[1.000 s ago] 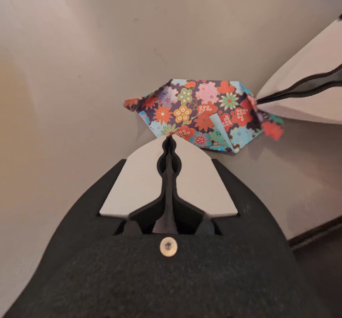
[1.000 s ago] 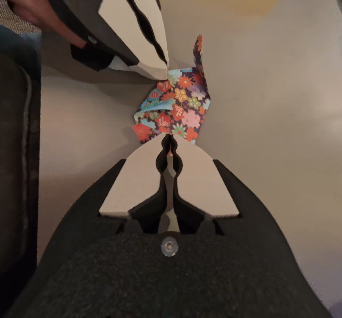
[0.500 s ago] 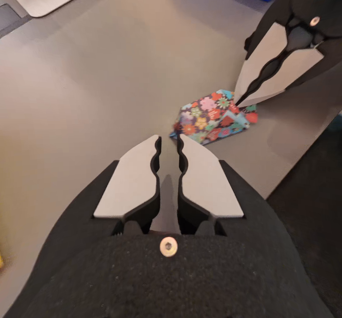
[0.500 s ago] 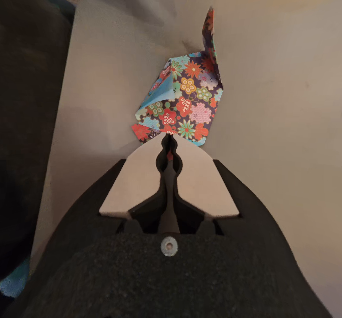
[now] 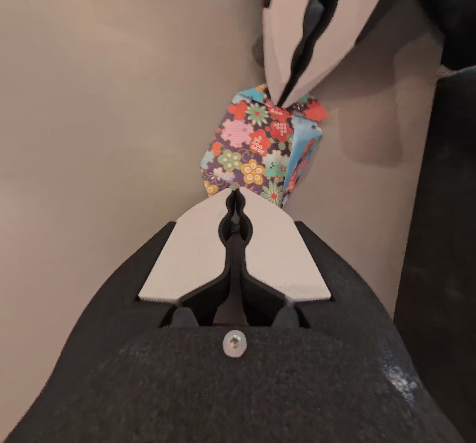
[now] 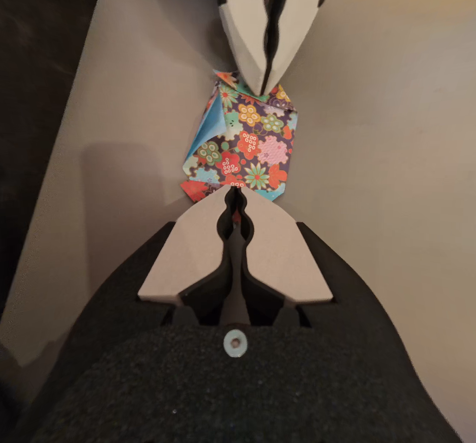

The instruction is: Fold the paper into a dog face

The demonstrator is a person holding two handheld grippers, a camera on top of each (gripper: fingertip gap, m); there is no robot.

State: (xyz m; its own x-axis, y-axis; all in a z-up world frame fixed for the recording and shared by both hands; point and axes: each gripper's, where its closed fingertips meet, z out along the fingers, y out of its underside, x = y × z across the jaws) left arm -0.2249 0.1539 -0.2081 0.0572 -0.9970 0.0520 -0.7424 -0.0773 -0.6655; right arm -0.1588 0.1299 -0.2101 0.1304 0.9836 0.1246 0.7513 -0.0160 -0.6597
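The folded paper has a floral print and a plain light-blue inside. It lies on the grey table, held from both ends. My left gripper is shut on the near edge of the paper in the left wrist view. My right gripper reaches in from the top, shut on the far edge. In the right wrist view the paper lies between my right gripper, with a red scrap showing between its fingers, and my left gripper at the far corner.
The table has its edge close beside the paper, with a dark area beyond it on the right in the left wrist view and on the left in the right wrist view.
My left gripper, open and drawn back half a second ago, has come back and shut on the paper's end. The flap that stood up now lies folded down. My right gripper keeps its hold.
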